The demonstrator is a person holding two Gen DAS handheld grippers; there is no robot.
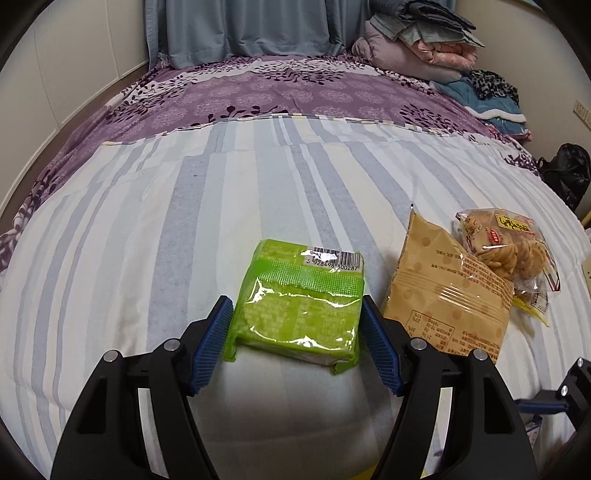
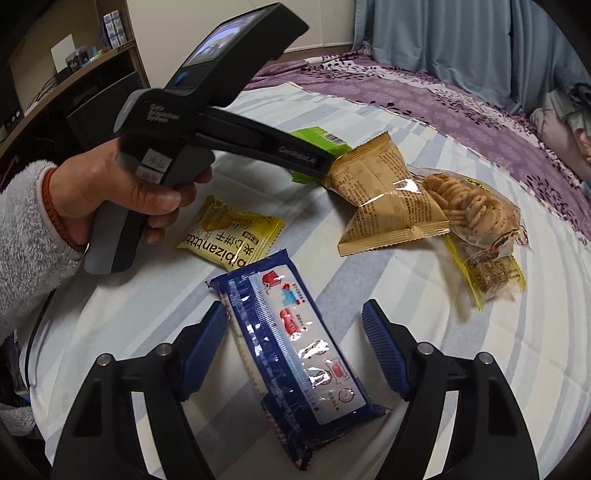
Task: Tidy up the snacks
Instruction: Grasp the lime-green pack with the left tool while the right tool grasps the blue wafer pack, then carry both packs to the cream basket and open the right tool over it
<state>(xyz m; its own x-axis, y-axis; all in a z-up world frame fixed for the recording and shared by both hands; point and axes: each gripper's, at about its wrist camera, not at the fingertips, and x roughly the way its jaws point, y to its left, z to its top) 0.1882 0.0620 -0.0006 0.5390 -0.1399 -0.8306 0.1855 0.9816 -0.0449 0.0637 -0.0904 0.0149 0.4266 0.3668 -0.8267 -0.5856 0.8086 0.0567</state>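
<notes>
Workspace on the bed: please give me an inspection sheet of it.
Surface: striped sheet over purple bedspread.
Job's things: green packet, tan packet, clear cracker bag, yellow packet, blue packet.
Clutter: folded bedding, black bag.
Grippers: left gripper clamps green packet; right gripper open astride blue packet.
Cables: nothing seen.
Surroundings: curtain, shelf.
</notes>
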